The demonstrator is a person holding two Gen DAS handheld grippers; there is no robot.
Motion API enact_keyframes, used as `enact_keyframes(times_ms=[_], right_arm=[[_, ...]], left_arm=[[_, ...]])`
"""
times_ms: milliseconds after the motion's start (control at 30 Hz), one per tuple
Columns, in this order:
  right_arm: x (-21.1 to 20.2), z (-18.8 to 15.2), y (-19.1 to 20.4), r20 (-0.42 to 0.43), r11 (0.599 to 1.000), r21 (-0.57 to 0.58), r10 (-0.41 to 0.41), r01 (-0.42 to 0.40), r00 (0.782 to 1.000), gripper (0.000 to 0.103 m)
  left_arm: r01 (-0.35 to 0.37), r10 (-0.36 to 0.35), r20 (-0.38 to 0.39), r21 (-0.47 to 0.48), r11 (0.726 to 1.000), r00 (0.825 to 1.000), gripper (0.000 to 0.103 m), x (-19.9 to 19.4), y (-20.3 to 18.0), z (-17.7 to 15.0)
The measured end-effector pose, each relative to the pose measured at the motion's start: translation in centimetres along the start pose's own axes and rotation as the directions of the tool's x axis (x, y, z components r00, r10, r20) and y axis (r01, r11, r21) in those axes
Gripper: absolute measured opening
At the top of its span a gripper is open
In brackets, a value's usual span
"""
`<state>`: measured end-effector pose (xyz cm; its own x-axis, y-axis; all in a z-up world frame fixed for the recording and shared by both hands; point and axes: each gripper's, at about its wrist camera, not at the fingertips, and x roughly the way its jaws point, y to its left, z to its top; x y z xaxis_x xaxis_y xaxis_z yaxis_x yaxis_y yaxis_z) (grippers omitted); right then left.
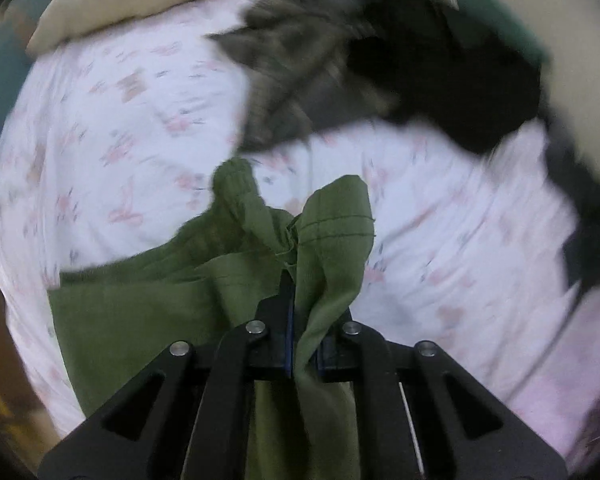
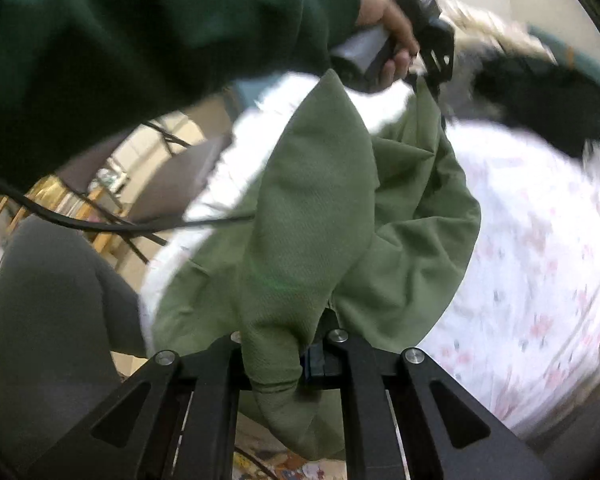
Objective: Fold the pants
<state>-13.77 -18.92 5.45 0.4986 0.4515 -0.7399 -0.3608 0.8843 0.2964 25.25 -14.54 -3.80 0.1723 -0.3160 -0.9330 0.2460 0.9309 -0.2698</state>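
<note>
I am holding the olive-green pants (image 1: pixel 148 320) in both tongs, lifted partly off the bed. My left tongs (image 1: pixel 300 300) are clamped tight on a bunched hem edge, with the stitched cuff flaring out just past the tips. My right tongs (image 2: pixel 300 344) are clamped on another fold of the same cloth, which is draping over and below them.

I am judging the pants to be light, soft and limp: a woven cotton-like fabric that is sagging wherever I am not supporting it, so it will not keep a shape by itself. It looks slightly textured, so it should not be slipping from the pads. Hems, waistband and seams are the best places to be gripping, since several layers bunch there.

Around me, the floral bedsheet (image 1: pixel 120 120) is giving a soft, wrinkly surface to lay the fold on. A dark furry thing (image 1: pixel 440 72), too blurred to identify, is lying across the far side of the bed beside a beige quilt (image 1: pixel 140 0), narrowing my room. A black cable (image 2: pixel 100 222) is trailing under my green sleeve (image 2: pixel 140 32) and could be snagging the cloth.
</note>
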Motion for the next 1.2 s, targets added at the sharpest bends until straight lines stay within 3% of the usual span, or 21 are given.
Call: enact_keyframes(times_ms=[100,267,400,500,533,633,700,767,800,867,900,967,1033,1100,1167,1200], right_arm=[[-0.2,0.4,2.3,0.011,0.993,-0.069,0.098,-0.097,0.995,0.008],[1.4,1.2,6.6,-0.053,0.955,-0.232,0.175,-0.183,0.983,0.008],[5.4,1.7,10.4,-0.224,0.878,-0.388,0.207,-0.282,0.952,0.008],[9.9,1.4,11.8,-0.382,0.839,-0.408,0.203,-0.361,0.902,0.009],[11.3,1.1,11.8,-0.425,0.839,-0.395,0.195,-0.375,0.884,0.009],[15.4,-0.4,11.9,-0.535,0.850,-0.362,0.145,-0.381,0.832,0.013],[16.3,-1.4,11.9,-0.574,0.852,-0.358,0.121,-0.381,0.810,0.017],[15.7,-1.5,11.5,-0.590,0.857,-0.329,0.142,-0.397,0.795,0.027],[15.3,-1.3,11.2,-0.597,0.860,-0.299,0.170,-0.413,0.784,0.031],[13.8,-0.4,10.2,-0.593,0.861,-0.228,0.248,-0.455,0.766,0.050],[12.6,0.3,9.4,-0.573,0.856,-0.187,0.303,-0.482,0.761,0.055],[10.6,2.3,7.9,-0.507,0.849,-0.128,0.389,-0.513,0.769,0.058],[9.2,4.4,5.8,-0.425,0.857,-0.062,0.441,-0.511,0.791,0.059],[8.2,6.1,3.2,-0.323,0.895,-0.004,0.420,-0.445,0.848,0.060],[8.2,7.5,0.4,-0.251,0.938,0.046,0.343,-0.342,0.905,0.060],[8.2,7.9,-0.7,-0.232,0.948,0.073,0.319,-0.311,0.919,0.060]], left_arm=[[0.079,-0.073,0.058,-0.099,0.992,0.996,0.005,-2.8,4.8,-1.0],[0.132,-0.106,0.130,-0.216,0.967,0.986,0.004,-4.8,14.3,-4.5],[0.155,-0.118,0.137,-0.297,0.942,0.984,0.004,-3.7,21.0,-7.6],[0.191,-0.159,0.118,-0.358,0.914,0.980,0.008,-1.3,24.5,-9.6],[0.183,-0.156,0.100,-0.392,0.901,0.983,0.012,-0.1,25.7,-10.4],[0.130,-0.121,0.049,-0.473,0.871,0.991,0.057,1.7,27.7,-11.5],[0.163,-0.143,0.079,-0.444,0.881,0.987,0.058,0.5,27.7,-11.1],[0.172,-0.129,0.135,-0.385,0.907,0.982,0.061,-2.0,27.2,-10.6],[0.156,-0.097,0.176,-0.356,0.922,0.980,0.062,-3.6,26.8,-10.4],[0.129,-0.041,0.286,-0.294,0.947,0.957,0.070,-6.7,25.9,-10.2],[0.127,-0.032,0.327,-0.274,0.953,0.945,0.072,-7.7,25.3,-10.0],[0.156,-0.061,0.338,-0.263,0.952,0.939,0.073,-7.7,24.6,-9.4],[0.185,-0.121,0.242,-0.261,0.948,0.963,0.073,-5.1,23.5,-8.8],[0.149,-0.113,0.149,-0.265,0.953,0.982,0.071,-2.0,22.2,-8.5],[0.099,-0.076,0.097,-0.261,0.960,0.992,0.068,0.9,21.3,-8.3],[0.095,-0.073,0.093,-0.262,0.960,0.993,0.064,1.8,21.2,-8.3]])
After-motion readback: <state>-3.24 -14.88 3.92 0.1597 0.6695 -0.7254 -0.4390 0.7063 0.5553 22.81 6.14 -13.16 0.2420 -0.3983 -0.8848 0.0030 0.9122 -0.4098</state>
